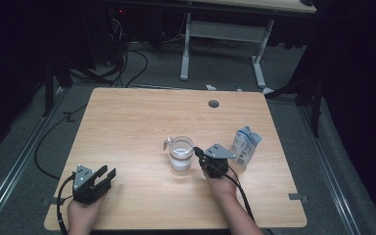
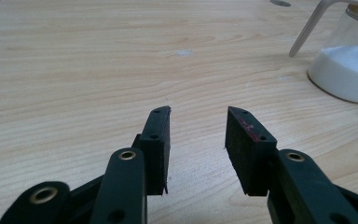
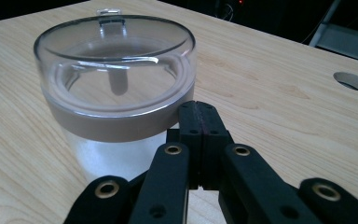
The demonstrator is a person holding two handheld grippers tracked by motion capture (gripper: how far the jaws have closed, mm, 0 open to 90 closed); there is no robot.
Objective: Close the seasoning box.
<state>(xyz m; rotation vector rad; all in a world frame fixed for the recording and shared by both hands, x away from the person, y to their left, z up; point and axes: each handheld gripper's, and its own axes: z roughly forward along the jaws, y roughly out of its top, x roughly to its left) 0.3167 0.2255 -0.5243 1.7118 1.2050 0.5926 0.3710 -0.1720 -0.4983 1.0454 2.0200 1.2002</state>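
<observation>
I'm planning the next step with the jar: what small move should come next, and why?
Probably bring the left gripper across to the jar to steady it. Its jaws stand open with nothing between them, apart from the jar, while the right gripper sits shut beside the lid, gripping nothing. The lid is on, and the bag waits behind.

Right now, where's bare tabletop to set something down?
Free: the whole far-left table, from the left tool up to the cable hole, and the near edge between the hands. Crowded: centre-right, where jar, right tool and pouch cluster.
</observation>
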